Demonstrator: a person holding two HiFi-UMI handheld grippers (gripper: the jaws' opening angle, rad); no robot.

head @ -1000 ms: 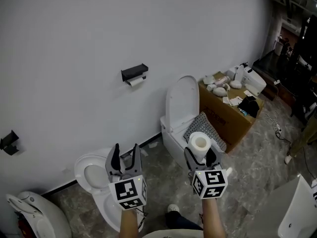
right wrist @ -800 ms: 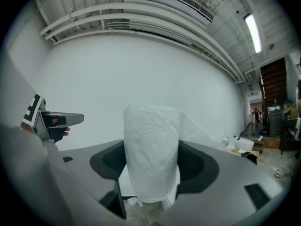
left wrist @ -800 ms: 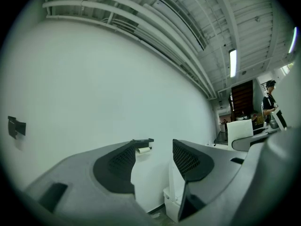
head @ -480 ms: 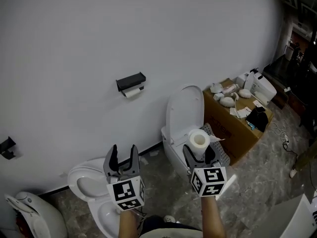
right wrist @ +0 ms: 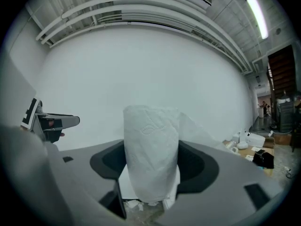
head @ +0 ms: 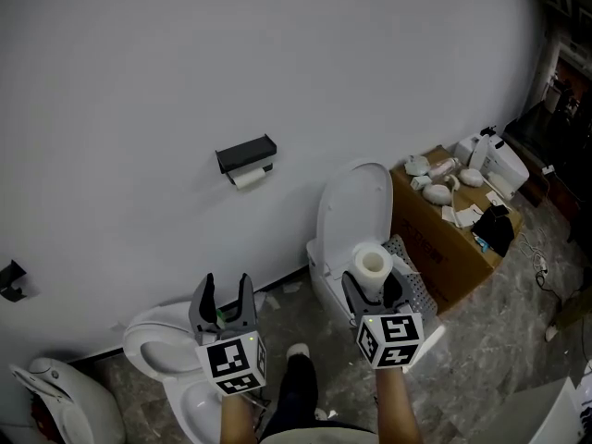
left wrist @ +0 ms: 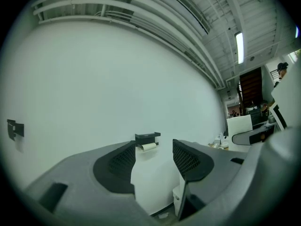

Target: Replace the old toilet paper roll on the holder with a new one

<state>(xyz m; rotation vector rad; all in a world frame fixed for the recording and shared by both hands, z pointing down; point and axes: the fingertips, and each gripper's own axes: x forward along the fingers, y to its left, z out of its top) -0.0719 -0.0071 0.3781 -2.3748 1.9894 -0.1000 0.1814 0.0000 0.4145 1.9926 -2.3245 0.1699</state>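
Observation:
A black holder (head: pixel 246 153) hangs on the white wall with a nearly used-up roll (head: pixel 250 178) under it; the left gripper view shows the holder (left wrist: pixel 147 136) and that roll (left wrist: pixel 148 146) straight ahead, far off. My left gripper (head: pixel 221 299) is open and empty, low in the head view, well short of the wall. My right gripper (head: pixel 372 289) is shut on a full white toilet paper roll (head: pixel 372 268) that stands upright between its jaws. In the right gripper view the roll (right wrist: pixel 151 152) fills the middle, a loose sheet trailing to the right.
Two white toilets stand along the wall, one with a raised lid (head: pixel 354 209), another (head: pixel 157 339) under my left gripper. A cardboard box (head: pixel 442 234) with bottles and clutter sits at the right. A black wall fitting (head: pixel 11 280) is at the far left. My leg (head: pixel 296 387) shows below.
Both grippers have come closer to the wall with jaws unchanged; the holder now sits a little lower and nearer in the head view. My leg has stepped forward into view.

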